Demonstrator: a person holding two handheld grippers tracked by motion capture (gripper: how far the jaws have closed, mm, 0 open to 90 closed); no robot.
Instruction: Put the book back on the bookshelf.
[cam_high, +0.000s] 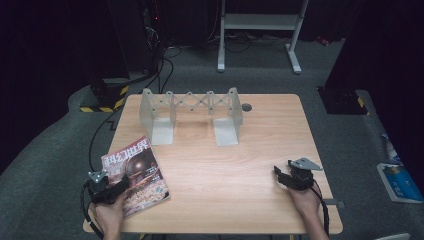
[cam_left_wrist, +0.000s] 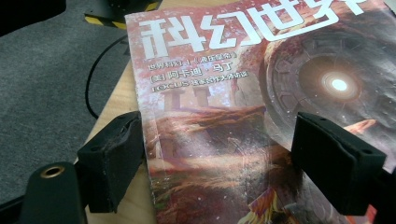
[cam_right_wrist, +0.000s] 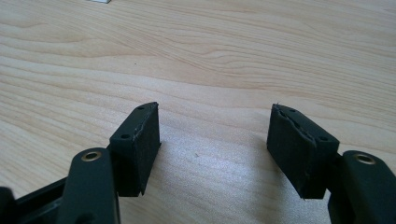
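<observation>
A magazine (cam_high: 136, 174) with a reddish cover and white Chinese title lies flat near the table's front left corner. My left gripper (cam_high: 118, 186) hovers at its near edge, open, jaws straddling the cover's left part (cam_left_wrist: 219, 140) without closing on it. One left pad (cam_left_wrist: 112, 161) sits just off the spine side, over bare wood. A grey expanding book rack (cam_high: 191, 114) stands at the back of the table. My right gripper (cam_high: 280, 176) rests low over bare wood at the front right, open, with nothing between its pads (cam_right_wrist: 137, 144).
The wooden table (cam_high: 240, 165) has bare room in the middle and right. A small dark round grommet (cam_high: 246, 107) sits near the back edge. Cables and a black-yellow striped base (cam_high: 107, 97) lie on the floor at back left; a blue item (cam_high: 400, 180) lies on the floor right.
</observation>
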